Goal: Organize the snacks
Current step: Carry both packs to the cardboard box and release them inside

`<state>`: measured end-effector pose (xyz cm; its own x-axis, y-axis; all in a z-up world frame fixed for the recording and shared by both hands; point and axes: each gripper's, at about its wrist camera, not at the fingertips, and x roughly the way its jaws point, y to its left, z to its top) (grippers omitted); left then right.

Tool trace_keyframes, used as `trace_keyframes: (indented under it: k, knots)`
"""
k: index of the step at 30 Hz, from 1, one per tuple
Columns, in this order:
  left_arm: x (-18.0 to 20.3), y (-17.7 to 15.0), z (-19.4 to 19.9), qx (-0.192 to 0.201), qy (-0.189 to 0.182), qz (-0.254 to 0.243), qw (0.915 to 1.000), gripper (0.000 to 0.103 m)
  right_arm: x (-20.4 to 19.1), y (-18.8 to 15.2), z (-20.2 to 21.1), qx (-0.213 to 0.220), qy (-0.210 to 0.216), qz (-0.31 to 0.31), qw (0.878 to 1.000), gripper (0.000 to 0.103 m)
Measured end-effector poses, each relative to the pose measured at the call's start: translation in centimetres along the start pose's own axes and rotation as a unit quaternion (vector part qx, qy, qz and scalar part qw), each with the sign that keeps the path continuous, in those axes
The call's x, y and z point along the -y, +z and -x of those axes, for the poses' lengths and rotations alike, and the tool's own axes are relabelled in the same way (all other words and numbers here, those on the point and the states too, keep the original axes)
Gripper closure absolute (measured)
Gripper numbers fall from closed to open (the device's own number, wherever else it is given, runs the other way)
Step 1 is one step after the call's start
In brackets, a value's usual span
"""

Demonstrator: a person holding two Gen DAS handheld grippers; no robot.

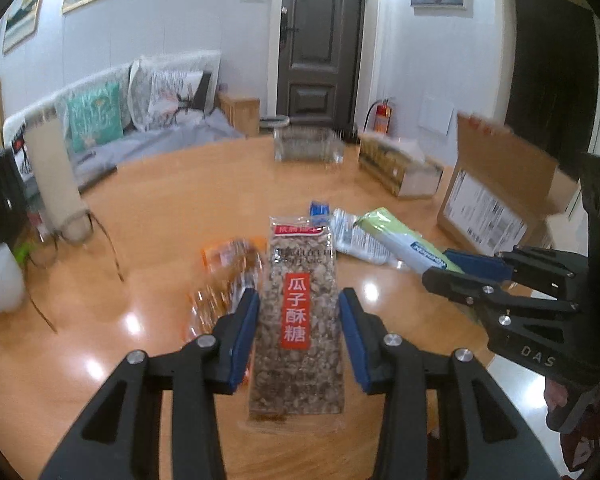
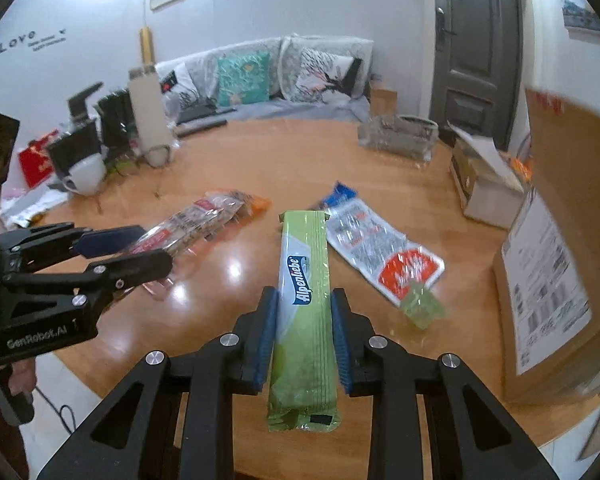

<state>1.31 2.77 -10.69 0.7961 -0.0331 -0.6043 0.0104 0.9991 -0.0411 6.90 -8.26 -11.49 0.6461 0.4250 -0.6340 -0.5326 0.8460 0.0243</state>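
My left gripper [image 1: 299, 308] is shut on a long clear pack of brown seed brittle [image 1: 298, 264] with a red label, held lengthwise between the blue pads above the wooden table [image 1: 160, 208]. My right gripper [image 2: 305, 312] is shut on a green Alpenliebe candy pack [image 2: 306, 280], also lengthwise. Each gripper shows in the other's view: the right gripper [image 1: 444, 268] with its green pack [image 1: 396, 238], the left gripper [image 2: 140, 252] with the brittle [image 2: 188, 224]. On the table lie an orange snack pack [image 1: 228, 268], a white pack with blue and red print [image 2: 372, 248] and a small green packet [image 2: 422, 310].
An open cardboard box [image 2: 552, 264] stands at the table's right edge. Farther back are a smaller opened carton [image 1: 400, 168] and a clear container [image 1: 308, 144]. A white mug [image 1: 0, 280] and a tall beige cylinder [image 1: 56, 176] stand at the left. A sofa lies beyond.
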Motion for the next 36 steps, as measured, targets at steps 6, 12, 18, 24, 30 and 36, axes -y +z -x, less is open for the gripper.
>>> trace_keyframes:
  k: [6, 12, 18, 24, 30, 36]
  knots:
    - [1.1, 5.4, 4.3, 0.054, 0.001, -0.029, 0.9981, 0.065, 0.4, 4.1, 5.1, 0.055, 0.021, 0.010, 0.998, 0.081]
    - [4.6, 11.1, 7.6, 0.102, -0.018, -0.077, 0.9916, 0.065, 3.3, 7.4, 10.4, 0.105, 0.020, 0.000, 0.994, 0.081]
    - [10.3, 15.6, 8.4, 0.131, -0.065, -0.121, 0.9818, 0.065, 9.2, 8.8, 14.6, 0.127, -0.029, -0.034, 0.991, 0.081]
    - [16.7, 18.8, 5.6, 0.112, -0.161, -0.130, 0.9720, 0.065, 15.9, 7.6, 15.9, 0.119, -0.087, -0.080, 0.986, 0.081]
    - [22.4, 19.5, 0.6, 0.065, -0.188, -0.148, 0.9688, 0.065, 21.2, 4.9, 14.1, 0.086, -0.106, -0.123, 0.983, 0.081]
    - [26.4, 18.7, -4.1, 0.017, -0.182, -0.167, 0.9689, 0.065, 24.3, 2.9, 12.4, 0.065, -0.108, -0.147, 0.981, 0.081]
